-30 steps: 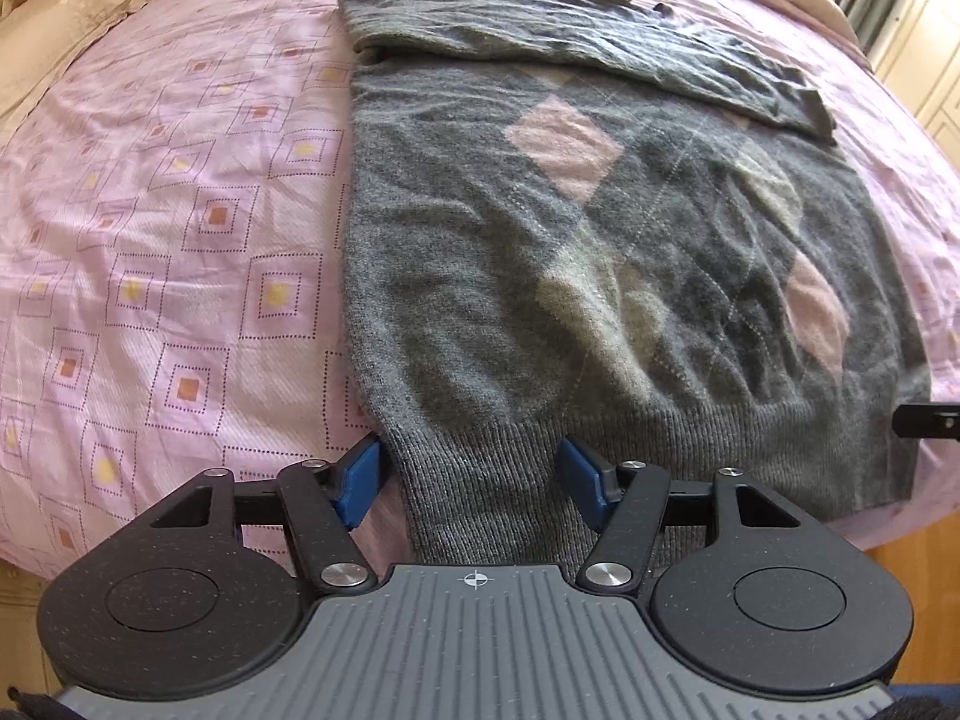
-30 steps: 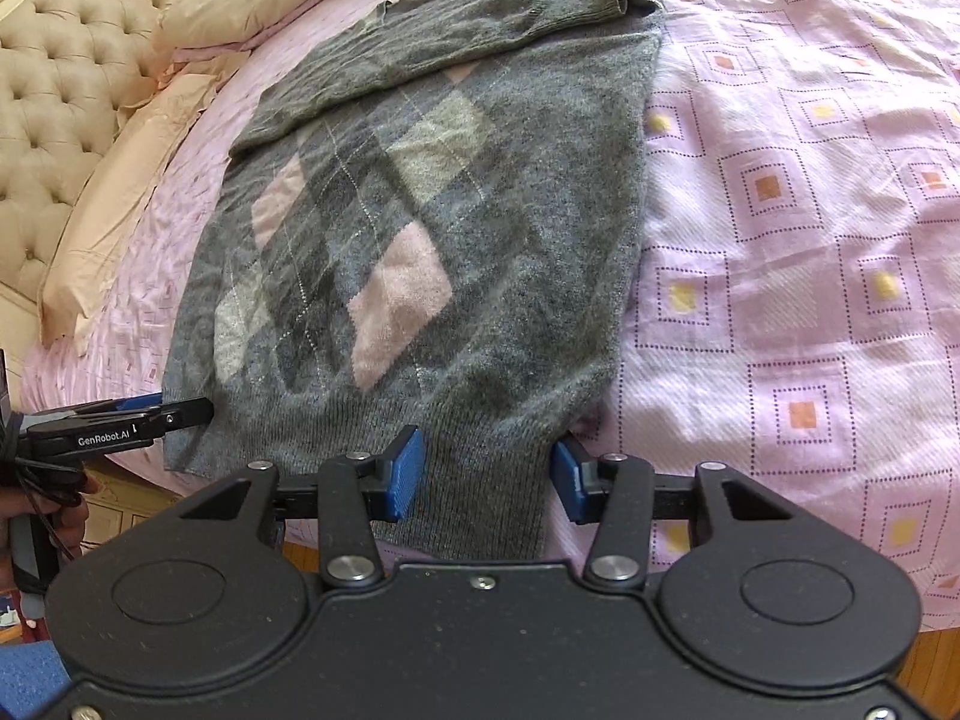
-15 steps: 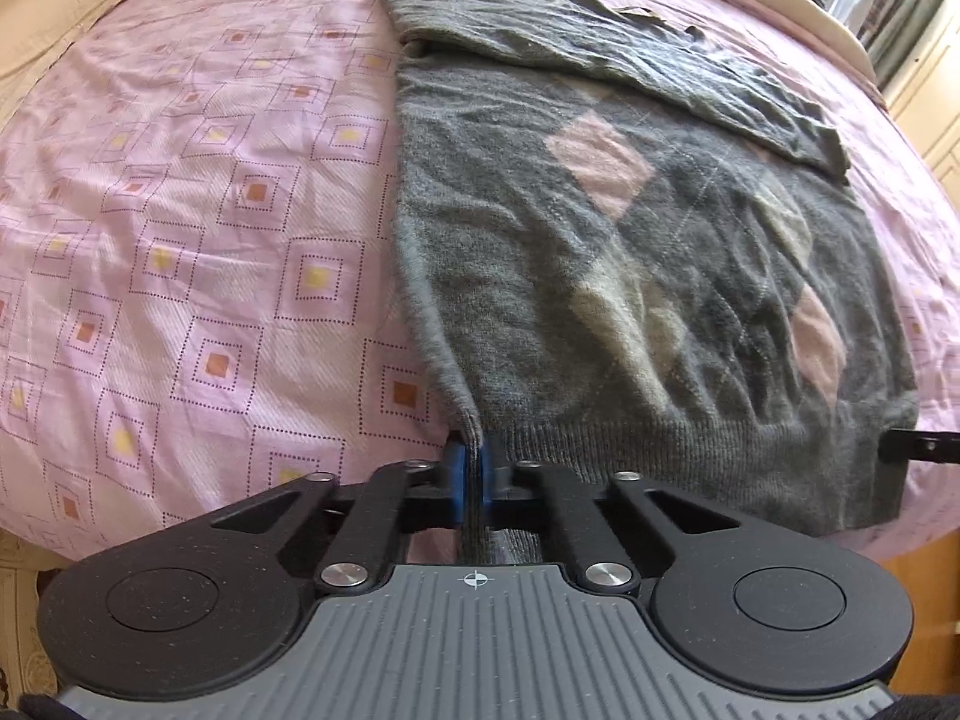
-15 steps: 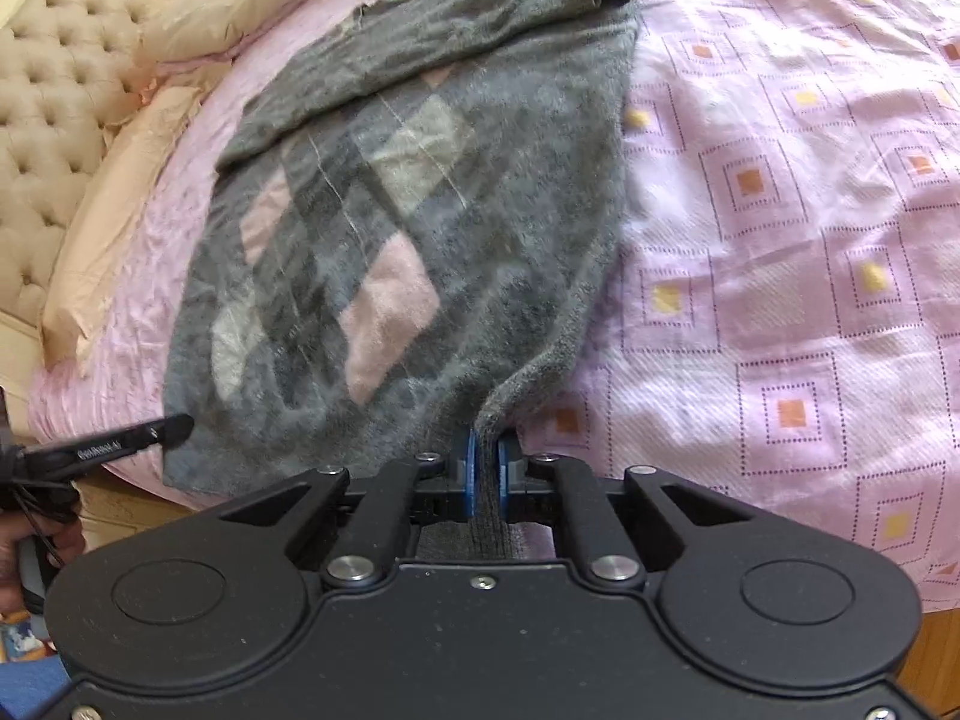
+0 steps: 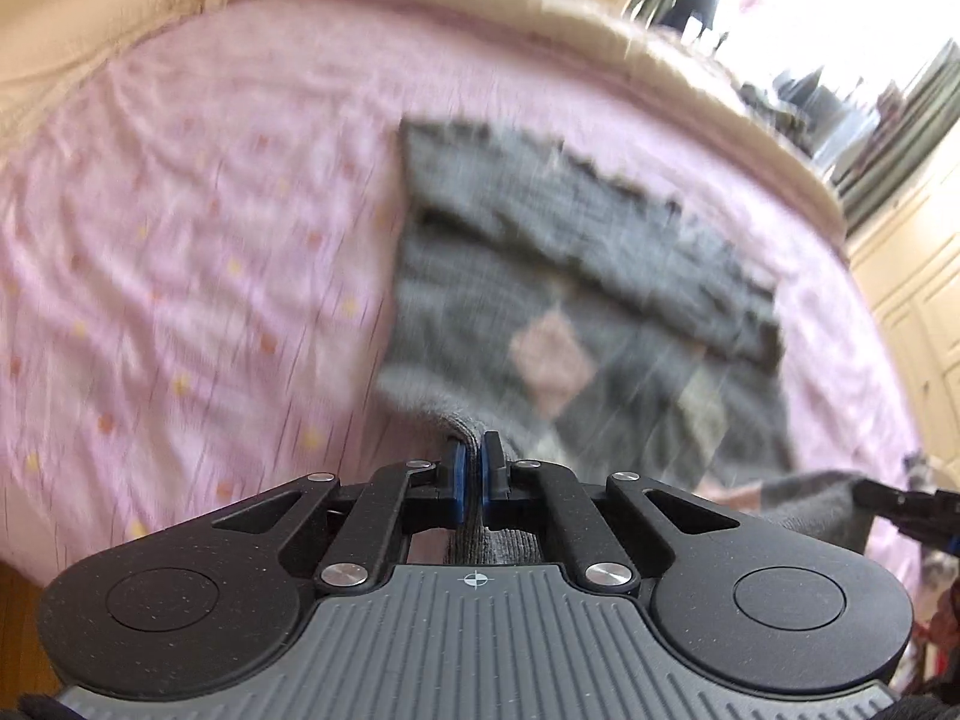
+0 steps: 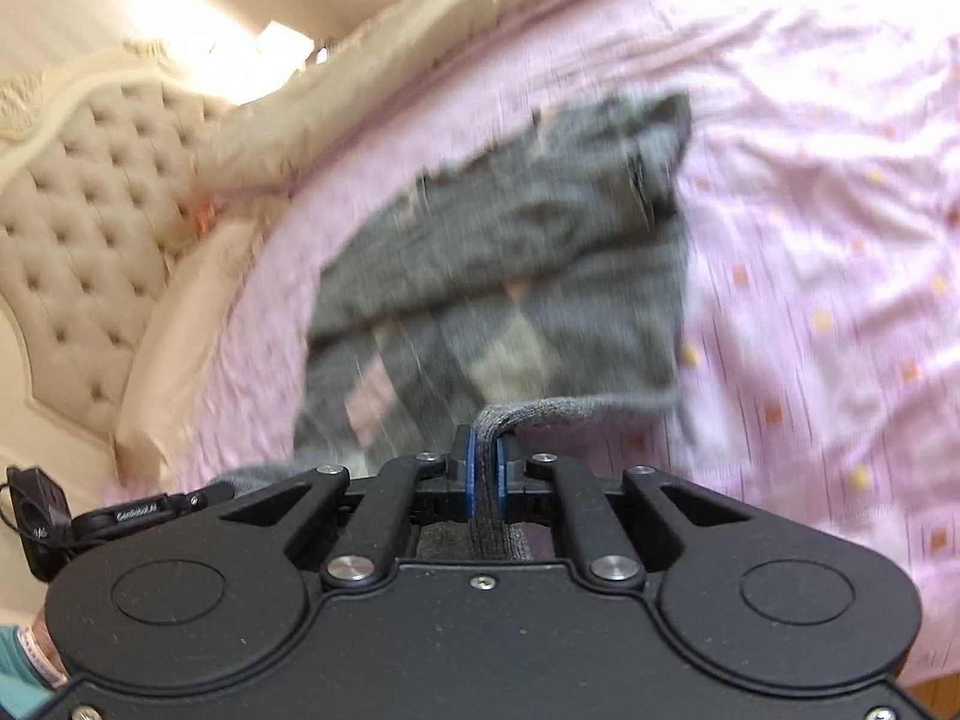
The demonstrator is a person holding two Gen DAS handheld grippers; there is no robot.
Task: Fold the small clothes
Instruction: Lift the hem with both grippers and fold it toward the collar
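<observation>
Left wrist view showed the left gripper (image 5: pixel 473 468) pinching the ribbed hem of the grey argyle sweater (image 5: pixel 570 324), jaws pressed together on the knit with fabric bunched between the blue pads (image 5: pixel 459 474). Right wrist view showed the right gripper (image 6: pixel 485 471) doing the same at the other hem corner, jaws clamped on a strip of hem. The sweater (image 6: pixel 510 276) lay on the pink patterned bedspread (image 5: pixel 180 276), its near hem raised off the bed at both corners, its far part flat with a sleeve folded across the top. The other gripper's tip showed at the right edge of the left view and the left edge of the right view.

Both frames were heavily motion-blurred, so fine detail was unreadable.

Risks, as a judgement: each grip held only a narrow bit of hem, so a fast pull could slip the knit out of one jaw and drop that corner, leaving a skewed fold. Uneven travel between the two hands would land the hem crooked on the far part. Dragging instead of lifting could shift the folded sleeve or bunch the bedspread.

Surface was a soft bed, bedspread slightly wrinkled. A tufted cream headboard (image 6: pixel 78 228) and beige pillows (image 6: pixel 198 276) sat at left in the right view. Cream cabinets (image 5: pixel 918 300) and a bright window with curtains were at far right in the left view.
</observation>
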